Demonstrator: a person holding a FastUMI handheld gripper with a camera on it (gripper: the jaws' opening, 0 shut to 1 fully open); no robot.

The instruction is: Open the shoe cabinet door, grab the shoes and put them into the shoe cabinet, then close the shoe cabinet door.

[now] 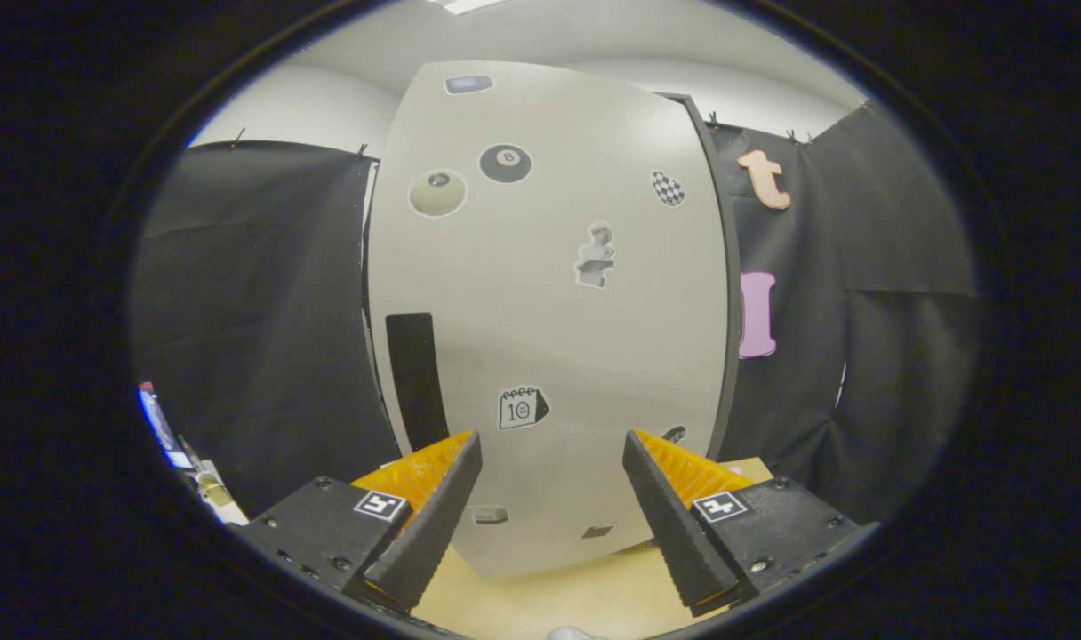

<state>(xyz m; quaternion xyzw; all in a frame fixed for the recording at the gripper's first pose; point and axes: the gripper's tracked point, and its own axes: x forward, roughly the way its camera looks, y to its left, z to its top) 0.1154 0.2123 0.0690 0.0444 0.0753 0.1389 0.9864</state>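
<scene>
Fingers point(552, 444) wide apart, empty, just before the closed shoe cabinet door point(549, 302).

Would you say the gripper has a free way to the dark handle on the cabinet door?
Probably yes. The gripper is open and holds nothing, and the handle on the closed door lies just beyond the left finger with nothing between.

Shoe cabinet door point(549, 302) closed, upright, pale grey, flat. Several small stickers on front. Dark vertical handle strip point(416, 380) near its left edge. Cabinet stands on pale counter point(549, 596), just beyond open tongs point(551, 462), which hold nothing.
</scene>
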